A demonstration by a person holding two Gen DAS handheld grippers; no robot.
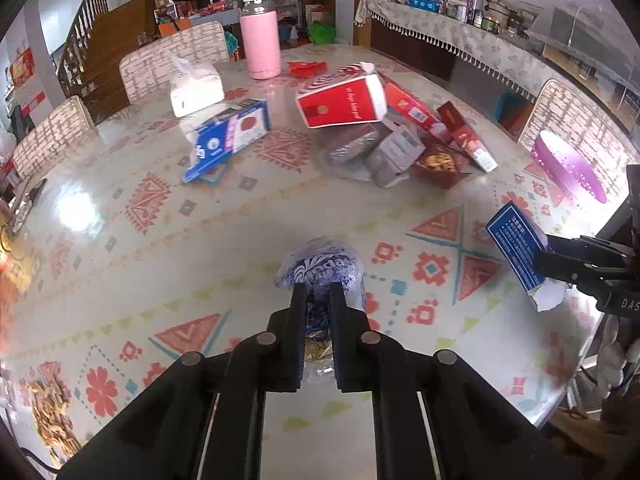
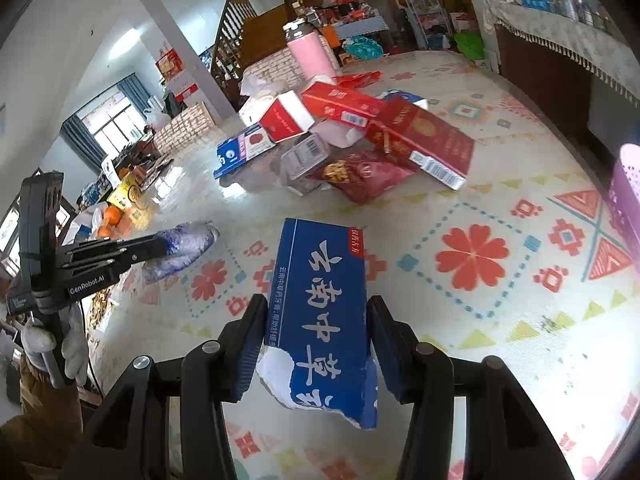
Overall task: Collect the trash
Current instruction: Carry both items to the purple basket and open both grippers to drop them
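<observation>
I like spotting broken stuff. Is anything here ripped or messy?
Yes. The blue box held in the right gripper has a torn, ragged bottom end showing white card. Farther back on the table, red boxes lie jumbled in a heap.

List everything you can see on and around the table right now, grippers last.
Torn carton: 1, blue, in right grip.
Crumpled wrapper: 1, blue-white, in left grip.
Trash pile: several red cartons, grey packets, table's far side.
Open box: 1, blue-white, left of pile.
Tissue pack: 1, white, far left.
Bottle: 1, pink, far edge.
Basket: 1, purple, right edge.
Left hand-held gripper: black, shut.
Right hand-held gripper: black, shut.
</observation>
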